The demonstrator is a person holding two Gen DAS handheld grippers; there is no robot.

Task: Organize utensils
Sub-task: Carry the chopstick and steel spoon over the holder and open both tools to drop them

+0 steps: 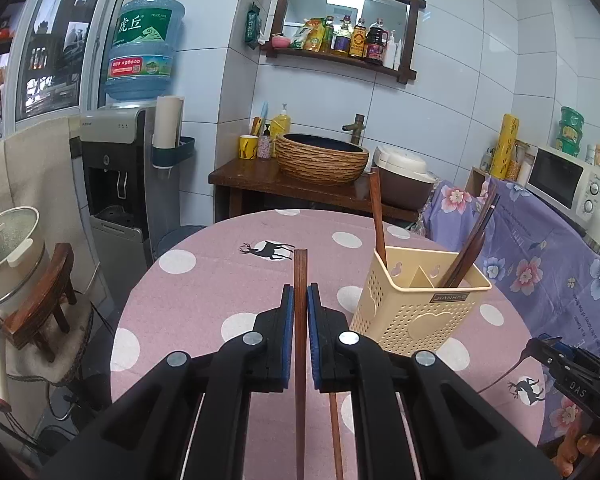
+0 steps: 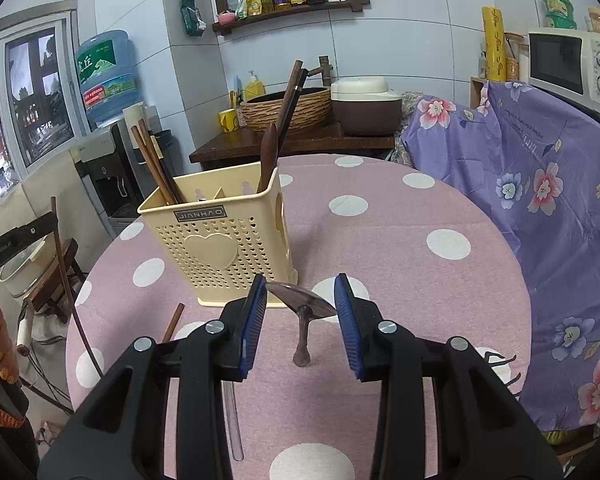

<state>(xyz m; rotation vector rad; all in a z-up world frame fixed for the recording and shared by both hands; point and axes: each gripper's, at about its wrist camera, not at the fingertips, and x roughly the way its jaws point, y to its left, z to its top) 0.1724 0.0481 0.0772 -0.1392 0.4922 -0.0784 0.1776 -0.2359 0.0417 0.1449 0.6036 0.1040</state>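
Observation:
My left gripper point(image 1: 300, 300) is shut on a brown wooden chopstick point(image 1: 300, 280) and holds it above the pink dotted table, left of the cream utensil caddy point(image 1: 416, 304). A second chopstick point(image 1: 336, 432) lies on the table below it. The caddy point(image 2: 220, 240) holds chopsticks point(image 2: 152, 160) on one side and wooden spoons point(image 2: 276, 136) on the other. My right gripper point(image 2: 300, 312) is open, its fingers either side of a dark spoon point(image 2: 302, 304) that lies on the table in front of the caddy. The right gripper also shows in the left wrist view point(image 1: 548, 350).
The round table point(image 2: 380, 240) has a purple floral cloth point(image 2: 540, 184) over furniture on its right. A loose chopstick point(image 2: 174, 320) and a clear straw-like stick point(image 2: 234, 424) lie near the right gripper. A water dispenser point(image 1: 120, 176), sink counter point(image 1: 300, 180) and stool point(image 1: 44, 300) stand beyond.

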